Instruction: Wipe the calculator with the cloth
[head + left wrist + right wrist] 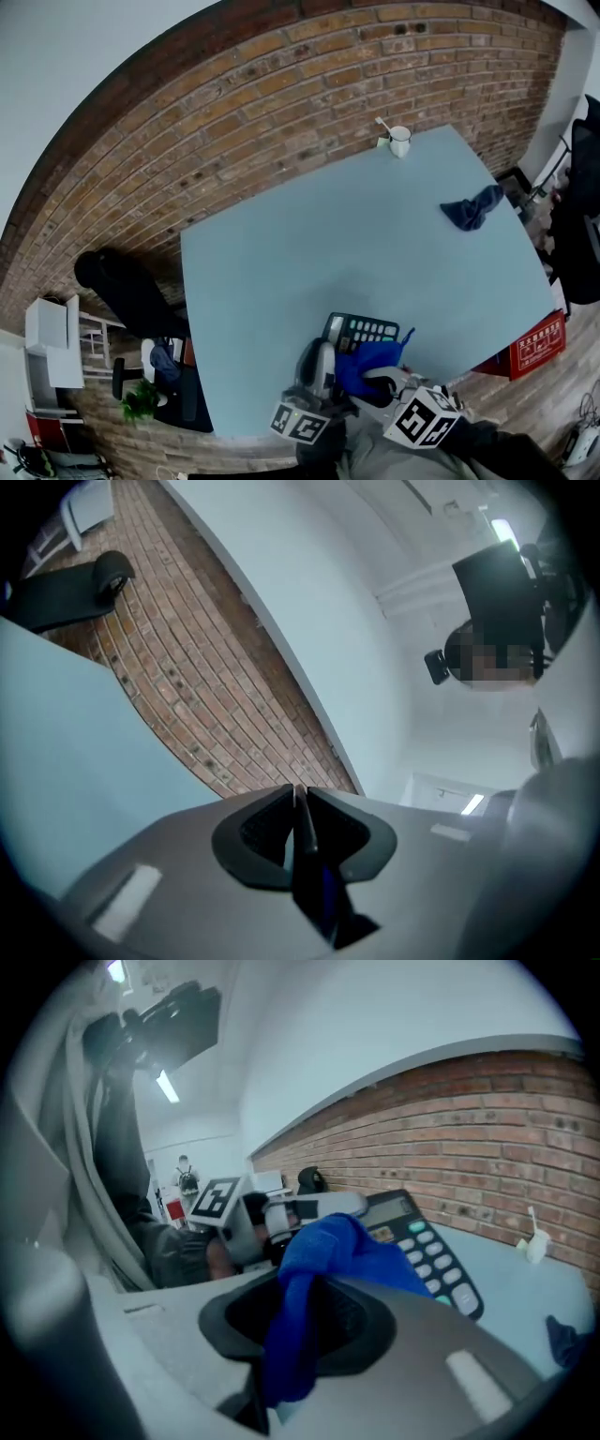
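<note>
Fingers point(239, 1321) of your right gripper point(298, 1316) pinch the blue cloth point(342, 1246), which bunches against the near end of the calculator point(364, 330). Fingers of your left gripper point(300, 803) are pressed onto the calculator's thin edge at its display end. Locate the calculator at the 6 o'clock rim of the desk point(309, 253), between both grippers. A dark cloth point(472, 208) lies at 2 o'clock. A white mug point(400, 141) stands at 1 o'clock, by the far edge.
</note>
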`<state>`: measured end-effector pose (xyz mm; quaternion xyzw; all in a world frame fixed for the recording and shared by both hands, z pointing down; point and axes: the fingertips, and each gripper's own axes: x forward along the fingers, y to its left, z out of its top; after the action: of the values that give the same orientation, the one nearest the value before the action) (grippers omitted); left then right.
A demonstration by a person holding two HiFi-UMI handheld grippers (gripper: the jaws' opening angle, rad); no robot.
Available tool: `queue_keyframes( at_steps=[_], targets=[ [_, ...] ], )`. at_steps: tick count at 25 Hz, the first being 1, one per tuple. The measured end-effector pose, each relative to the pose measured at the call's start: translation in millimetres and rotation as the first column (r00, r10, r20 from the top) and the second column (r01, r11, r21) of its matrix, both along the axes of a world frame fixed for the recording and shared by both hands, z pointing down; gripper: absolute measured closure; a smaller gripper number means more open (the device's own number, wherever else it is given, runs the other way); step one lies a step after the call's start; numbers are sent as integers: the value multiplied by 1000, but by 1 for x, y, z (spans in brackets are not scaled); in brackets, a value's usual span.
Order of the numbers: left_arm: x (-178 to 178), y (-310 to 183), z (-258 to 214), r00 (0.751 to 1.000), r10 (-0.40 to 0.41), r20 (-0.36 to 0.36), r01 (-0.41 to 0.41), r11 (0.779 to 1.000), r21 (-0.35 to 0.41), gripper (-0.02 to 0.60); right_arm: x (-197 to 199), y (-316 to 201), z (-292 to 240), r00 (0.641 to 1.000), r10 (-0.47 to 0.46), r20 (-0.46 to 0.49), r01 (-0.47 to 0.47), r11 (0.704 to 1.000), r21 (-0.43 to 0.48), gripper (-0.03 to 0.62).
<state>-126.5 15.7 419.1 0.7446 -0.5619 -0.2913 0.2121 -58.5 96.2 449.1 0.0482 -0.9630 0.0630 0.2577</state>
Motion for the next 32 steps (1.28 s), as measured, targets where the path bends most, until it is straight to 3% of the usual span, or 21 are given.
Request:
queue_keyframes(
  at_steps=[3, 5, 9, 11, 12, 14, 16, 18, 22, 27, 29, 32],
  targets=[
    [-5, -3, 0, 997, -9, -72, 9, 1000, -6, 534, 13, -10, 4, 999, 46, 15, -46, 999, -28, 494],
    [-7, -5, 1, 993, -17, -118, 16, 1000, -7, 529, 34, -40, -2, 985, 157, 68, -153, 986, -64, 496],
    [0, -8, -1, 983, 6, -185, -6, 1000, 2, 529, 97, -112, -9, 887, 446, 123, -444, 895, -43, 496],
    [5, -10, -3, 959, 14, -282, -7, 1000, 27, 531, 119, -123, -8, 864, 483, 141, -484, 875, -34, 496],
    [8, -12, -5, 939, 18, -344, -3, 999, 44, 531, 122, -118, -10, 872, 462, 159, -462, 886, -44, 496],
    [12, -17, -7, 900, 18, -436, 14, 998, 69, 532, 118, -90, -19, 914, 352, 203, -343, 936, -78, 496],
    [17, -21, -7, 877, 12, -481, 31, 996, 82, 535, 115, -55, -24, 951, 210, 229, -191, 976, -102, 496],
    [25, -21, -9, 864, 22, -503, 31, 995, 97, 537, 120, -36, -26, 959, 133, 250, -105, 987, -121, 496],
    [49, -21, -18, 824, 48, -564, 35, 990, 137, 534, 151, -75, -36, 913, 224, 342, -171, 969, -178, 496],
    [78, -21, -16, 804, 45, -593, 50, 988, 143, 535, 188, -140, -37, 861, 337, 381, -280, 939, -198, 496],
    [82, -20, -11, 797, 18, -603, 78, 988, 132, 535, 188, -141, -36, 866, 315, 388, -266, 948, -175, 496],
    [73, -17, -11, 780, -22, -626, 148, 978, 150, 537, 170, -109, -34, 899, 167, 405, -127, 984, -124, 496]
  ],
)
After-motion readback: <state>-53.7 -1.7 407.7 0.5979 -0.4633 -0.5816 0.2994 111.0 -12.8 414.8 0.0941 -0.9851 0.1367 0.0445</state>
